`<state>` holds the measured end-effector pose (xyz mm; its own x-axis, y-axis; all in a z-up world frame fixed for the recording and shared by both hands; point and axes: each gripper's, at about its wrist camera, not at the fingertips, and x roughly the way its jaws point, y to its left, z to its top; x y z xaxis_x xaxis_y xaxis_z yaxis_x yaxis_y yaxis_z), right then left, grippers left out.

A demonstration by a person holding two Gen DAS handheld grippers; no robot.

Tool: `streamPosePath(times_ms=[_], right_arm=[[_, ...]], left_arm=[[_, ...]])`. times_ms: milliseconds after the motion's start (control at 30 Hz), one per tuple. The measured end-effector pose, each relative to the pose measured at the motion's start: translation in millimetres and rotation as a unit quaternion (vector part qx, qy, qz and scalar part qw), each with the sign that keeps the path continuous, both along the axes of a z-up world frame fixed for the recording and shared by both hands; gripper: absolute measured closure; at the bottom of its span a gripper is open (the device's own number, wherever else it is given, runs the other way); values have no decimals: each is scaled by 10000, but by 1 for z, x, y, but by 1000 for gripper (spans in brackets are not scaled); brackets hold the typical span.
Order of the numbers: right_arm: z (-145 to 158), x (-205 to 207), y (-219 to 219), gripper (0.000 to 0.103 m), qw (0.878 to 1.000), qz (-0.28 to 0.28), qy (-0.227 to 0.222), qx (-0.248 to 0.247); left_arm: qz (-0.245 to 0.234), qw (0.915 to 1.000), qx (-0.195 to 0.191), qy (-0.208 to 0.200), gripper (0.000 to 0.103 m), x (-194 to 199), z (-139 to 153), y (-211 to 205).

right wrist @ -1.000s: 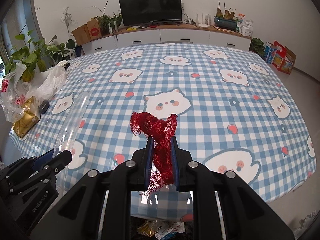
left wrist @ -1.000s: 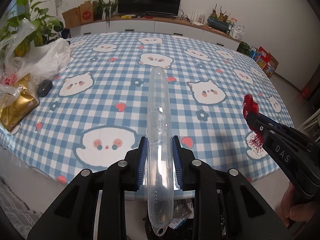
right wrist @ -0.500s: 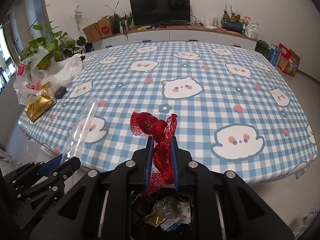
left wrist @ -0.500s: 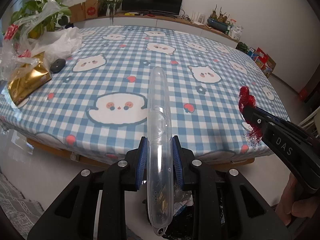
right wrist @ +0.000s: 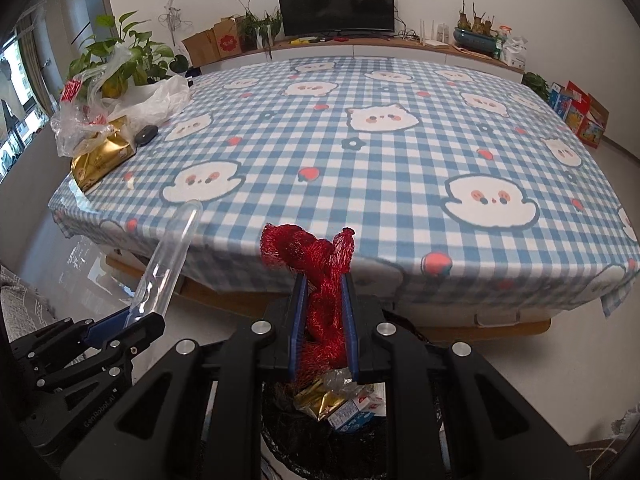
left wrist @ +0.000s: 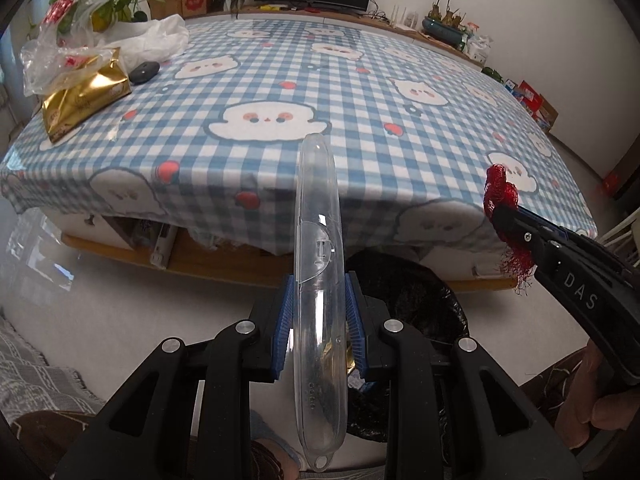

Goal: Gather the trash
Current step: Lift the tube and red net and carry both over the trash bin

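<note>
My left gripper (left wrist: 318,280) is shut on a long clear plastic case (left wrist: 318,240), which stands up between its blue pads and sticks out past them toward the table. My right gripper (right wrist: 323,280) is shut on a bunch of red mesh netting (right wrist: 310,248); its loose end hangs down below the pads. Both grippers hover off the table's near edge, above a bin lined with a black bag (left wrist: 416,292). The bin (right wrist: 340,432) holds a gold wrapper and a small carton. Each gripper shows in the other's view: the right one (left wrist: 500,216), the left one (right wrist: 136,320).
The table (right wrist: 400,160) wears a blue checked cloth with cartoon faces. On its left corner lie a gold foil bag (left wrist: 80,100), crumpled clear and white plastic bags (left wrist: 132,40) and a small dark object (left wrist: 145,71). Pale floor surrounds the bin. A hand (left wrist: 600,412) grips the right tool.
Both grippers have drawn back from over the table to beyond its near edge and sunk a little; the black-lined bin has come into view beneath them. Both grips are unchanged.
</note>
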<state>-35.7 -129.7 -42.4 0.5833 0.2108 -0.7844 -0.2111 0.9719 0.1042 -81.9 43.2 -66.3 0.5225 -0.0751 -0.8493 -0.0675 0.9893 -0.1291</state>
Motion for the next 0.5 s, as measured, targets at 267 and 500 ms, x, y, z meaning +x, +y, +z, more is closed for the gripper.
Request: streamPosePath(times_ms=[267,500], right_arm=[[-43,-21,1,87,9995,36,279,-136],[-77,-25,-1,87,9982,60,539,-265]], left_arm=[[6,9999,9,156,78,-17,-25,-1],[-23,9995,170,283,78,-16,-44,-6]])
